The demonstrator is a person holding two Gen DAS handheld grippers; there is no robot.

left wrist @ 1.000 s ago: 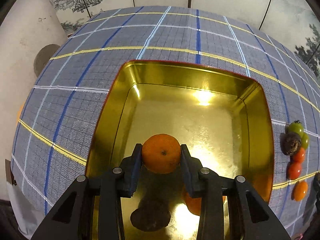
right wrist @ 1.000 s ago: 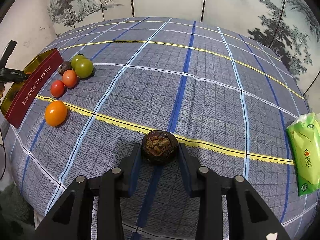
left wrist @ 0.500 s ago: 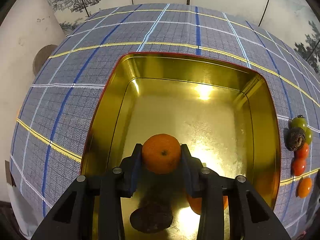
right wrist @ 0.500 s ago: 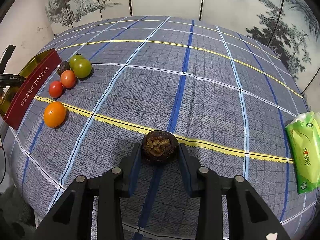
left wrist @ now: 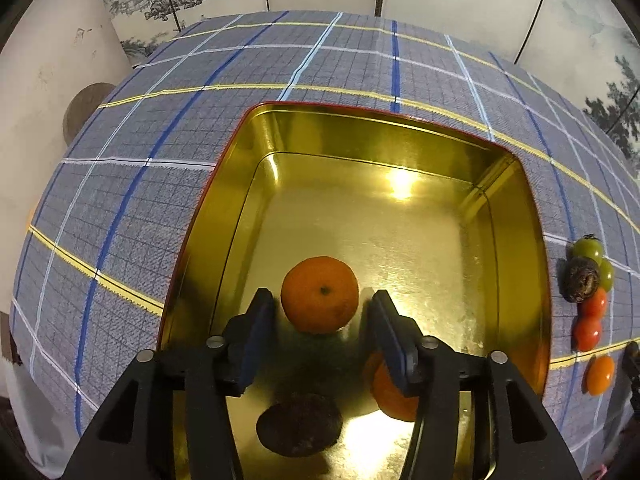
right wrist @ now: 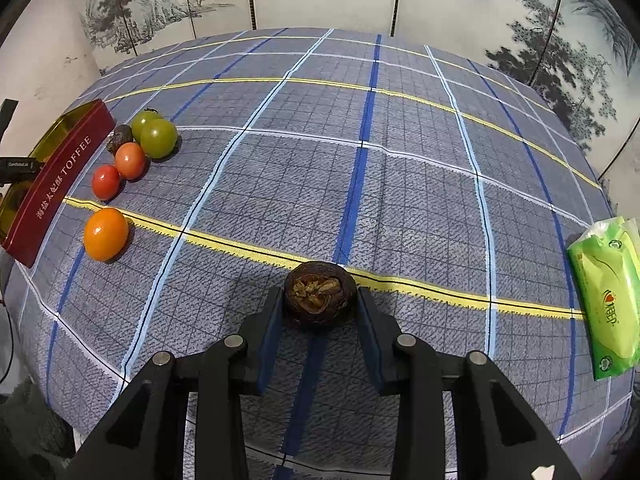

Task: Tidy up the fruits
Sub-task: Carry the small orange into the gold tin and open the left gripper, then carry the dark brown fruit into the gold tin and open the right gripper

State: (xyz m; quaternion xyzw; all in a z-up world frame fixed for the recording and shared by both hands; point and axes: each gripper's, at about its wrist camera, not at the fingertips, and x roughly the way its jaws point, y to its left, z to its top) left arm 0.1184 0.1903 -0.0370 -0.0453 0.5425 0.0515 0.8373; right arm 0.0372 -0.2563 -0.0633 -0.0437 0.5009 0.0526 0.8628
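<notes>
In the left wrist view my left gripper is open over the gold tin, its pads apart from a mandarin that rests on the tin floor. A dark brown fruit and a second mandarin lie in the tin under the fingers. In the right wrist view my right gripper is shut on a dark brown dried fruit above the plaid cloth. Loose fruit lies beside the tin: an orange one, two red tomatoes, two green tomatoes, and a dark one.
A green tissue pack lies at the right edge of the plaid tablecloth. The loose fruit also shows to the right of the tin in the left wrist view. A painted folding screen stands behind the table.
My left gripper has opened and let go of the mandarin, which now sits on the tin floor. My right gripper still holds the dark fruit in the same place.
</notes>
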